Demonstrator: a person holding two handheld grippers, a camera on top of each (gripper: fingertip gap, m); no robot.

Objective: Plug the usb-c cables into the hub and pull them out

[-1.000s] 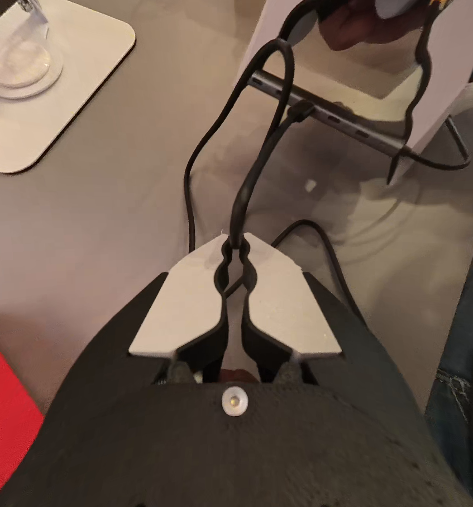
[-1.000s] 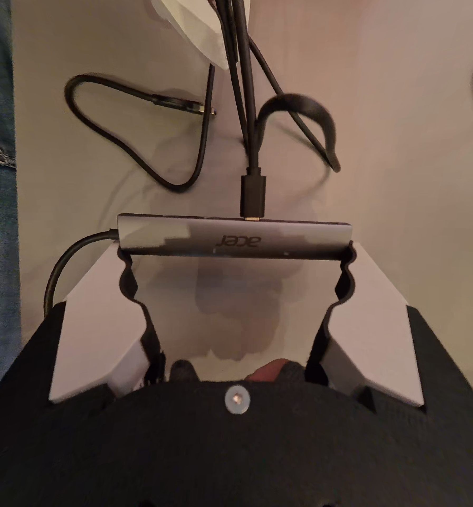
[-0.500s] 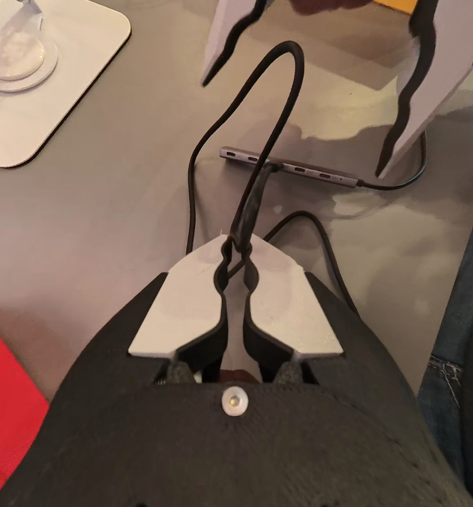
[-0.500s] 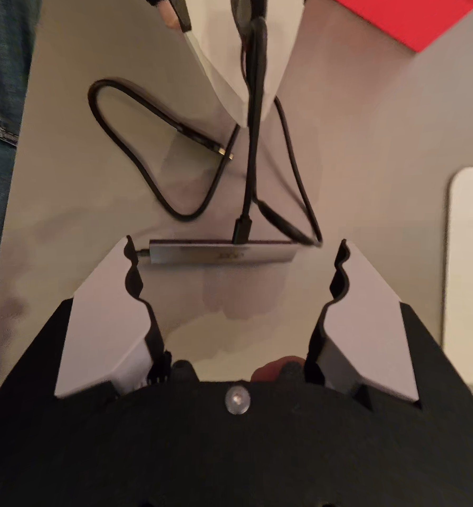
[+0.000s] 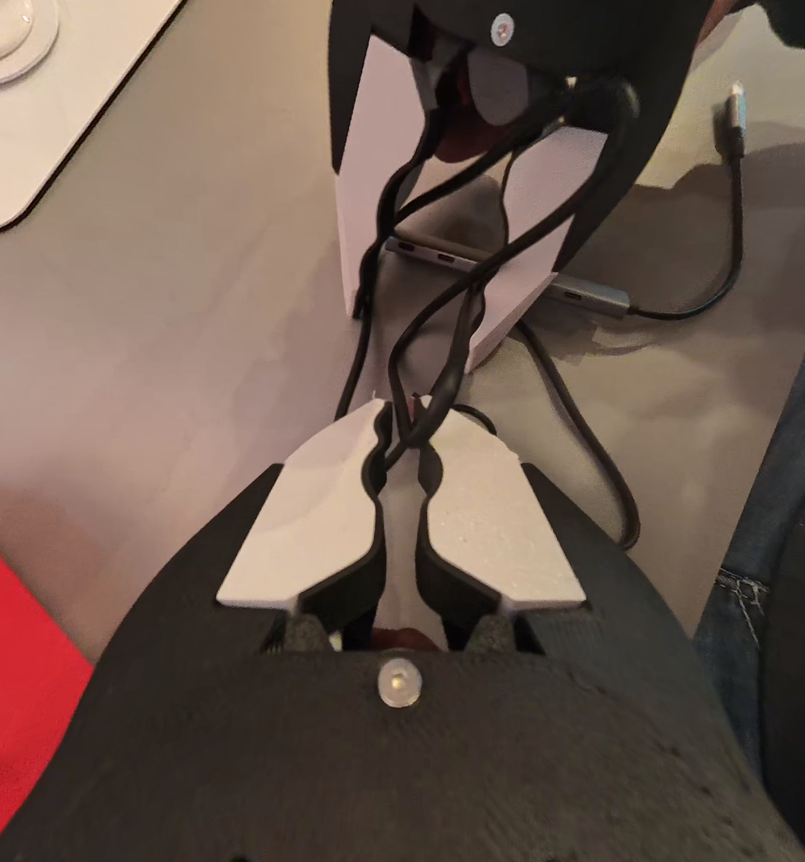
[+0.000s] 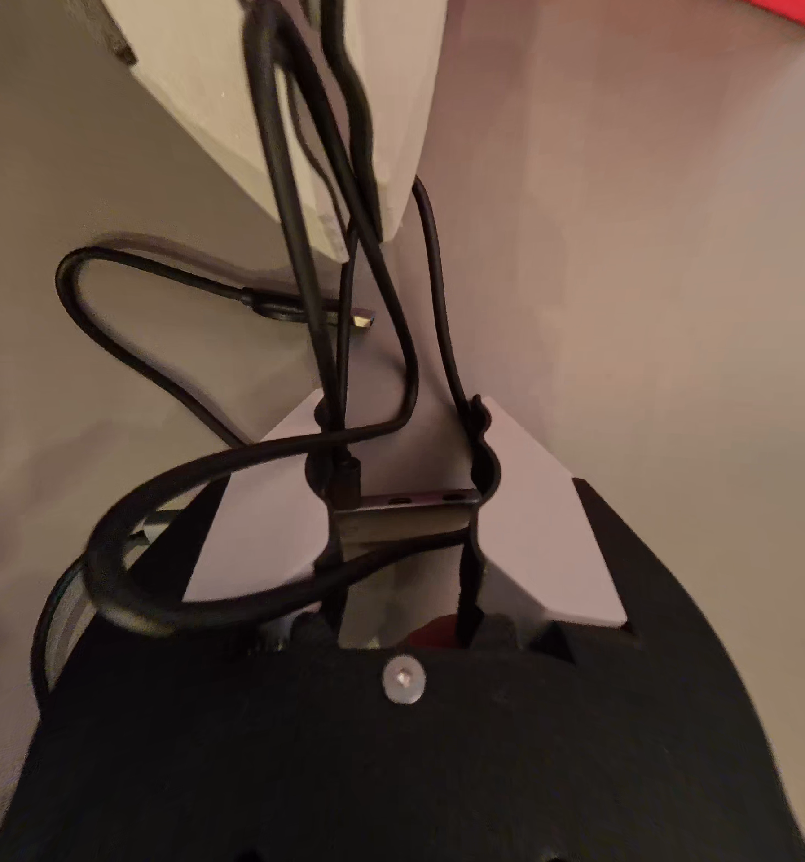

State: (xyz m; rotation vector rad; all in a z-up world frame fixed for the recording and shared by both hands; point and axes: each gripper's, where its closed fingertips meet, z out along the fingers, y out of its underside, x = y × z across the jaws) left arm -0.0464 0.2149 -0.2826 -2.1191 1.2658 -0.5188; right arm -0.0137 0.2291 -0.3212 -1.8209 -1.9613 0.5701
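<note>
My left gripper (image 5: 402, 410) is shut on a black USB-C cable (image 5: 456, 368); a second black strand crosses between its tips. The cable runs to a plug (image 6: 346, 480) that sits in the grey hub (image 6: 405, 513). The hub also shows in the left wrist view (image 5: 437, 255), lying on the grey table. My right gripper (image 6: 398, 406) is low over the hub with its fingers half closed. One end of the hub meets the right finger; the other end runs on under the left finger. My left gripper also shows at the top of the right wrist view (image 6: 367, 238).
A second cable's loose plug (image 6: 360, 321) lies on the table beyond the hub. The hub's own lead ends in a plug (image 5: 731, 114) at the right. A white pad (image 5: 41, 116) lies far left, a red sheet (image 5: 13, 653) near left, a person's jeans (image 5: 787, 466) at the right. Across from one pair of fingers to the other is roughly 6 cm.
My right gripper let go of the hub's ends and rose, then came back down over it with its fingers much closer together. My left gripper kept hold of the cable.
</note>
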